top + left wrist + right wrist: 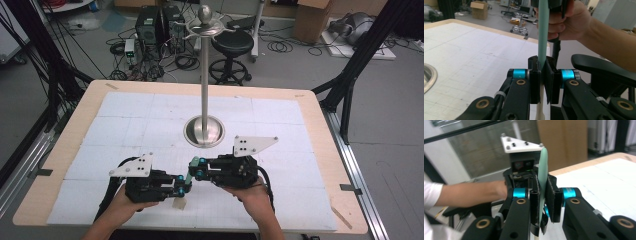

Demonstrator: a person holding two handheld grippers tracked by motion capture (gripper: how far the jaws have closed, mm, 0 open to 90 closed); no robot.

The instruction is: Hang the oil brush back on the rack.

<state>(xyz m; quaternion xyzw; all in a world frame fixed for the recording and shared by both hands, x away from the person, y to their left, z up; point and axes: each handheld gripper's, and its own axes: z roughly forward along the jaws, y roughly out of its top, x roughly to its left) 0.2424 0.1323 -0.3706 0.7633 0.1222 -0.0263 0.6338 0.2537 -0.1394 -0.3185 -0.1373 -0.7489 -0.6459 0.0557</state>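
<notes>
I see my left gripper [184, 187] and my right gripper [194, 168] meet near the front of the table [320, 130]. Both sets of jaws pinch one thin green stick [543, 37] between them. The tall metal stand [204, 95] is just behind.

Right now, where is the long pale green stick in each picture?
High view: the pale green stick sits low and central, between both grippers.
Left gripper view: it rises upright from the shut jaws to the top edge.
Right gripper view: pinched edge-on, centre.
Shared landmark: the white gridded table mat.
</notes>
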